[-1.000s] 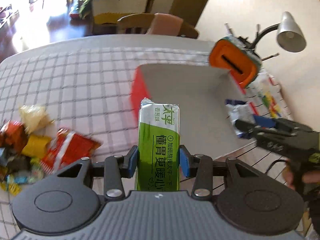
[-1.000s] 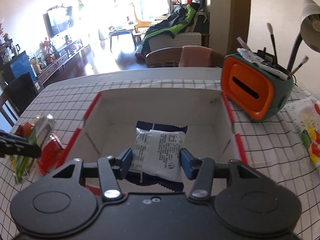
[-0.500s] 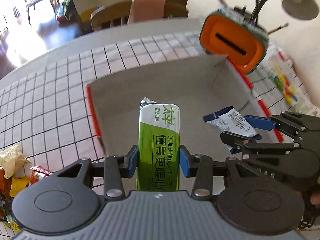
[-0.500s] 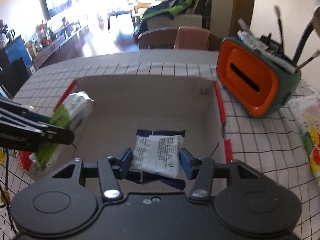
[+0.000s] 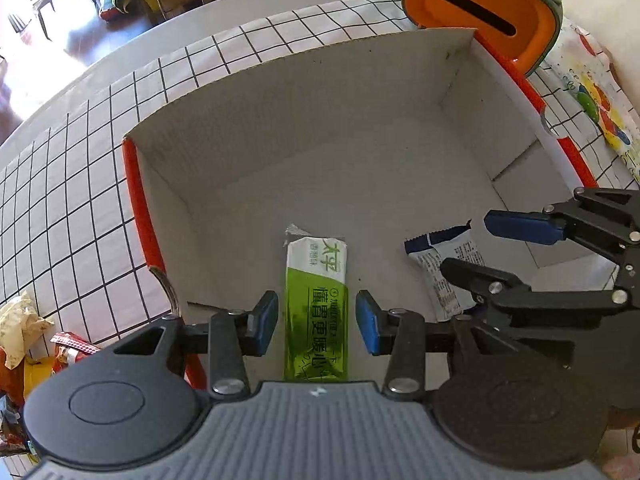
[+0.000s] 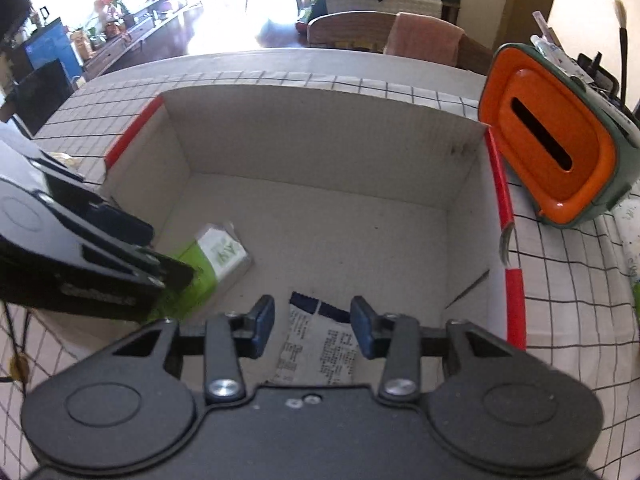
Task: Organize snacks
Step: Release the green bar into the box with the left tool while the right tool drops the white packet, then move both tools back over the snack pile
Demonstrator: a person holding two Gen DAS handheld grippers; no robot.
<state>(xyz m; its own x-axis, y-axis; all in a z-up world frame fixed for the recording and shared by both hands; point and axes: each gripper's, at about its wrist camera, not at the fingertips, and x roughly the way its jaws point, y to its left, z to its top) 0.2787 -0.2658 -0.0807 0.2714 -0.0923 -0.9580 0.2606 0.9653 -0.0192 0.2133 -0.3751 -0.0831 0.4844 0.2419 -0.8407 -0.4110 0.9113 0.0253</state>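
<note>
- Left gripper (image 5: 317,322) was spread over the box, blue pads clear of the green snack pack (image 5: 316,304) on both sides; nothing pinched.
- Green snack pack lay flat on the floor of the cardboard box (image 5: 360,92), near the front-left wall, long axis running away from the camera.
- Right gripper (image 6: 313,326) was also spread; the white-and-blue snack packet (image 6: 320,350) lay below and between its pads, on the box floor near the front wall, no pad contact visible.
- The two packs sat side by side in the box, apart, not overlapping.
- Judged handling: both looked like light, sealed film pouches, soft and crinkly, likely slippery on the glossy faces; contents probably crushable, so a light squeeze would suit.
- Judged grasp spot: green pack across its narrow width near the middle, where the body looked fullest; crimped end seals too thin to hold well.
- White-and-blue packet looked flatter; pinching across the short side at mid-body seemed safest.
- Loose snacks (image 5: 24,344) remained in a pile on the checked tablecloth (image 5: 80,184) left of the box, so more likely to sort.
- Orange tissue holder (image 6: 548,140) stood just beside the box's far right corner.
</note>
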